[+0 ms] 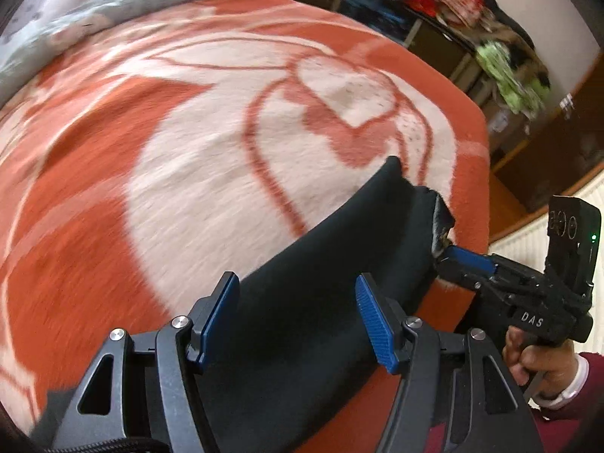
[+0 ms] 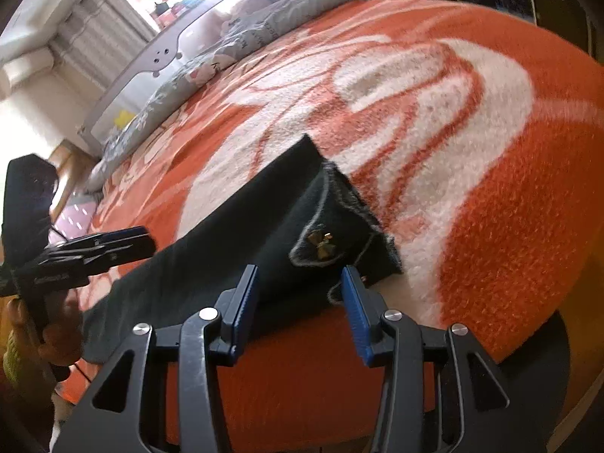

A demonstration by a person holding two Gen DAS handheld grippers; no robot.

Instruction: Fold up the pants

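Right wrist view, dark pants (image 2: 241,241) on blanket (image 2: 490,188), right hand-held gripper (image 2: 300,302) spread (left (image 1: 298,317) too) over waistband.

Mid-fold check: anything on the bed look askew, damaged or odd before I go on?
Nothing looks damaged or spilled. The dark pants lie as a long strip on the orange blanket, near its front edge. Both grippers, left and right, are open over them. The fuzzy pale trim at the cuff end is blurred; I cannot tell if it's fraying.

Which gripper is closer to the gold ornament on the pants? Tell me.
Right. The right gripper hovers open just short of the gold ornament on the pants; the left gripper is open over the far plain stretch.
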